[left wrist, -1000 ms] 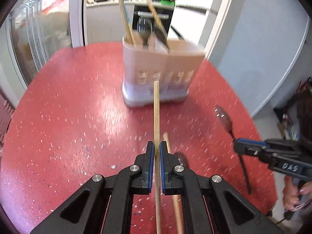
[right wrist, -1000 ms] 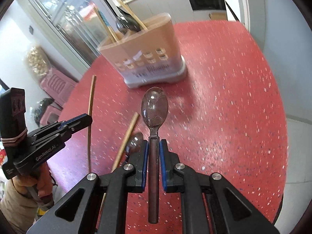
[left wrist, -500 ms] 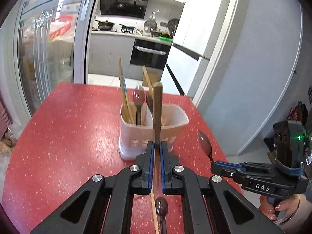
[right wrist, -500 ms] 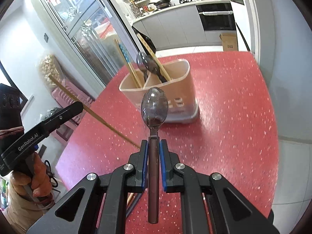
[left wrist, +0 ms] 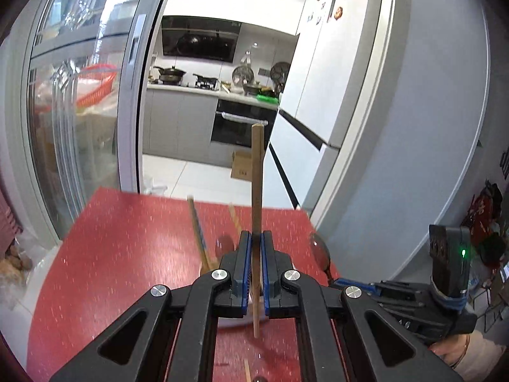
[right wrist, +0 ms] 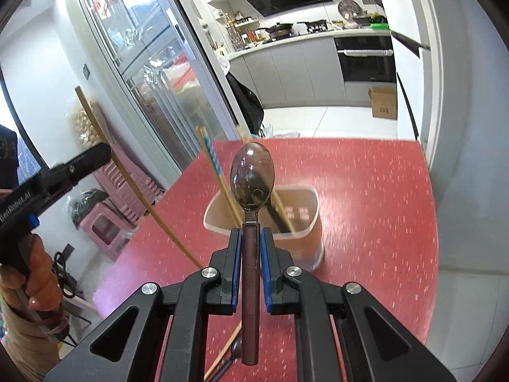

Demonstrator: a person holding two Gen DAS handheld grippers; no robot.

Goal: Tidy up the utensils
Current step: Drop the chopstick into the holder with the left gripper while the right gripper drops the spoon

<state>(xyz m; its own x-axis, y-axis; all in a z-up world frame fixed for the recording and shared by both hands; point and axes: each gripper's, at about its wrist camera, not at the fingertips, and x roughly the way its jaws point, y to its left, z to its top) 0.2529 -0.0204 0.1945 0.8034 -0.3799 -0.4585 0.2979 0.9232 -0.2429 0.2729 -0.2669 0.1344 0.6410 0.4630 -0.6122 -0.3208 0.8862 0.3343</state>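
My left gripper [left wrist: 255, 238] is shut on a wooden chopstick [left wrist: 256, 184] that stands upright above the red table [left wrist: 127, 242]. My right gripper [right wrist: 250, 234] is shut on a dark spoon [right wrist: 252, 176], its bowl raised over the pink utensil holder [right wrist: 305, 222]. The holder has chopsticks [right wrist: 211, 156] and a spoon in it. In the left wrist view the holder is mostly hidden behind the fingers; chopsticks [left wrist: 197, 226] and a spoon bowl [left wrist: 224, 244] stick up from it. The left gripper [right wrist: 95, 156] with its chopstick [right wrist: 133, 184] shows in the right wrist view.
A chopstick [right wrist: 222, 353] and a spoon [right wrist: 235, 350] lie on the table below my right gripper. A glass sliding door [right wrist: 152, 89] is to the left. A kitchen with an oven [left wrist: 241, 127] is behind. Pink stools [right wrist: 105, 232] stand on the floor.
Both grippers have risen and tilted up with their utensils. The holder now lies lower and closer under them. The left chopstick has swung upright.
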